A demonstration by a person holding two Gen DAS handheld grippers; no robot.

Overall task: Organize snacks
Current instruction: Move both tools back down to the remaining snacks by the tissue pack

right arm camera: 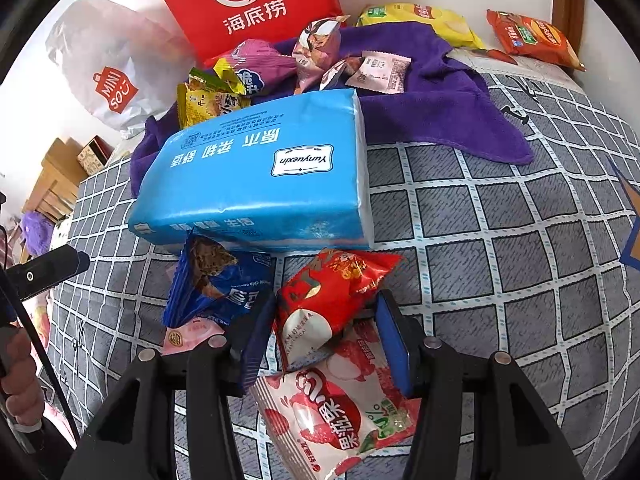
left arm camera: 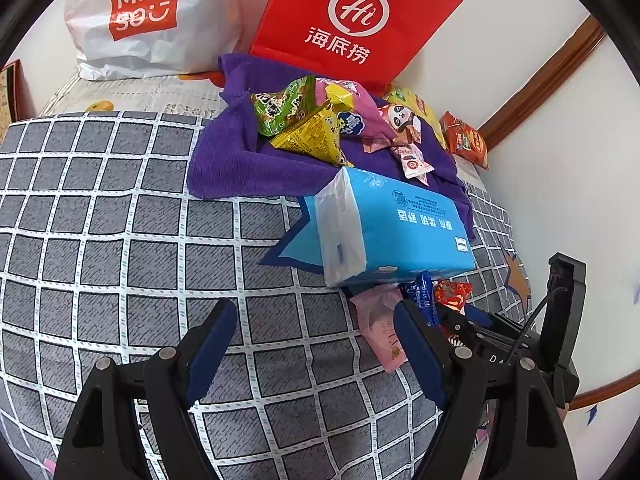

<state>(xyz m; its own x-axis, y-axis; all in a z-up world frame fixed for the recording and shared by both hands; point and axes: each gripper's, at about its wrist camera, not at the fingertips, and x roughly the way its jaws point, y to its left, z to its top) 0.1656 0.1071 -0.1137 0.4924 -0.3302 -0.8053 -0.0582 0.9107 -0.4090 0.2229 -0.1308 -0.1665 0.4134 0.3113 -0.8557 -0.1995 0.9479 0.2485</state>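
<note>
The step in hand appears to be a pickup: the right gripper (right arm camera: 324, 344), at the lower centre of the right wrist view, has its jaws wide apart on either side of a red crinkled foil snack packet (right arm camera: 332, 296), without visibly pressing on it. That packet lies partly on a white-and-red lychee-print snack pouch (right arm camera: 340, 412) at the bottom centre, on the grey-and-white checked bedspread (right arm camera: 500, 240). The next move likely calls for closing squarely on the red packet alone, so the pouch beneath is not dragged along, then carrying it to the pile on the purple terry towel (right arm camera: 436, 100) in the upper half of the frame.

The left gripper (left arm camera: 316, 344), low in the left wrist view, also stands wide apart and holds nothing, hovering over bare bedspread, just left of a pink wrapped snack (left arm camera: 380, 328).

Near the right gripper there are four loose snacks: the red packet, the lychee pouch, one blue torn-looking biscuit packet (right arm camera: 216, 288) to the left, and the pink one peeking under it. One blue plastic-wrapped tissue pack (right arm camera: 260, 176) lies mid-frame, its far end on the towel. The heap on the towel holds roughly seven small packets; overlap prevents an exact count. Beyond it, at the upper right, sit one yellow chip bag (right arm camera: 424, 20) and one orange chip bag (right arm camera: 532, 36). Two carrier bags stand at the top: one red paper bag (right arm camera: 248, 4) and one white plastic bag (right arm camera: 108, 68).
</note>
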